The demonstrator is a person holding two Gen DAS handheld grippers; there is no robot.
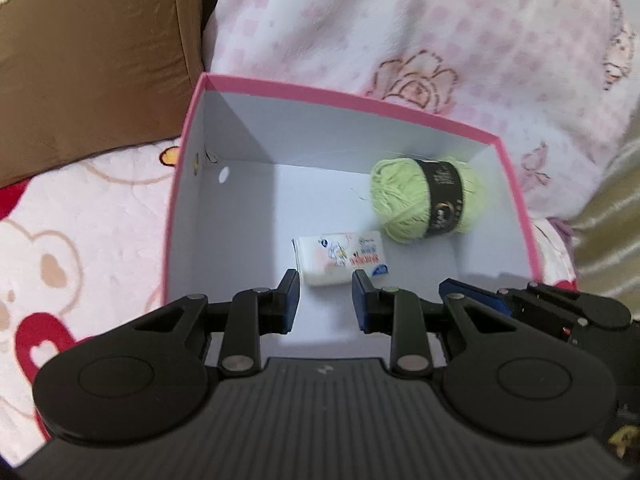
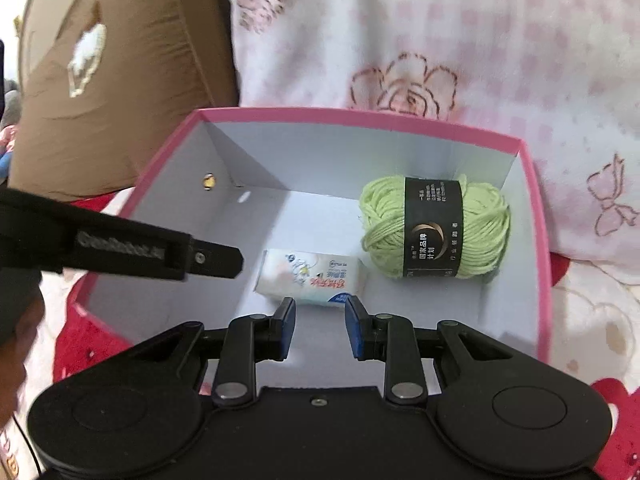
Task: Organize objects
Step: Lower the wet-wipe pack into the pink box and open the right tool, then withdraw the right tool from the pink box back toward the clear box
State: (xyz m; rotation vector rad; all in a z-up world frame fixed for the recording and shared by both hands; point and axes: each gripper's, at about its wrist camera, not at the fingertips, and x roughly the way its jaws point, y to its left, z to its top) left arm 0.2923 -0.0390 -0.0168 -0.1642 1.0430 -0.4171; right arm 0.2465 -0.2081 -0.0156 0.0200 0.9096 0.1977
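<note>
A pink box (image 1: 344, 98) (image 2: 360, 114) with a white inside stands open on the bed. In it lie a ball of light green yarn (image 1: 400, 200) (image 2: 384, 220) with a black band, at the far right, and a small white tissue pack (image 1: 340, 258) (image 2: 312, 276) near the front wall. My left gripper (image 1: 326, 280) hangs above the box's near edge, jaws drawn close and nothing between them. My right gripper (image 2: 320, 306) hovers just above the tissue pack, also shut and holding nothing. Each gripper shows in the other's view, right gripper (image 1: 500, 300), left gripper (image 2: 216, 260).
A brown cushion (image 1: 92, 60) (image 2: 120, 80) leans at the back left of the box. A pink flowered blanket (image 1: 400, 20) (image 2: 440, 40) is heaped behind it. The box rests on a bear-print sheet (image 1: 80, 220). A hand (image 2: 20, 320) shows at the left edge.
</note>
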